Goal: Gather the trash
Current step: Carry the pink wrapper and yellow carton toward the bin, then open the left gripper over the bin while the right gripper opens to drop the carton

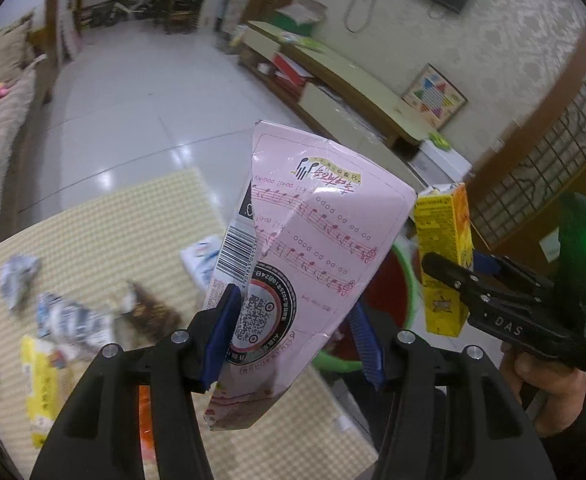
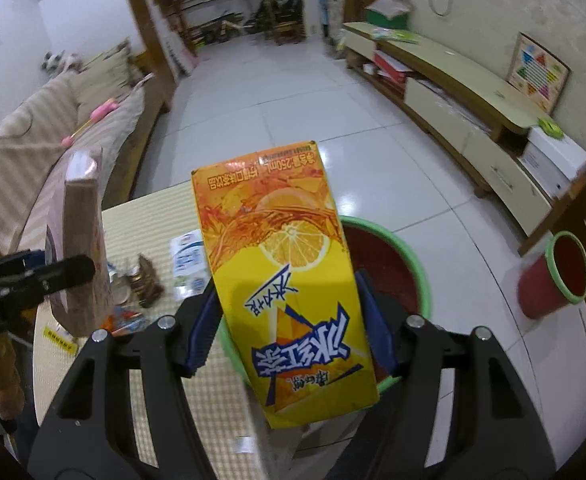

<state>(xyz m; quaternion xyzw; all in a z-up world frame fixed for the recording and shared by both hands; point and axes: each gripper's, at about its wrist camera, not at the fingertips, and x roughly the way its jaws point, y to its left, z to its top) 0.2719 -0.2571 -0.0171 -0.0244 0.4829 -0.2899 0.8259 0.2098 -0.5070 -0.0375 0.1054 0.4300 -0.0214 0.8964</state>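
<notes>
My left gripper (image 1: 295,304) is shut on a flattened pink carton (image 1: 317,216) printed with music notes, held upright over the table's edge. My right gripper (image 2: 287,292) is shut on a yellow-orange tea carton (image 2: 277,240), upside down, above a red bin with a green rim (image 2: 373,226). In the left wrist view the tea carton (image 1: 443,220) and right gripper (image 1: 467,266) are close on the right, with the bin's rim (image 1: 412,296) below. The right wrist view has the pink carton (image 2: 81,208) and left gripper (image 2: 53,264) at its left.
A table with a yellow checked mat (image 1: 113,220) holds crumpled wrappers (image 1: 69,320), a brown wrapper (image 1: 153,308), a yellow packet (image 1: 41,388) and a white-blue packet (image 2: 187,256). A second red bin (image 2: 557,276) stands right. Sofa (image 2: 33,148) left, low cabinet (image 2: 453,80) right.
</notes>
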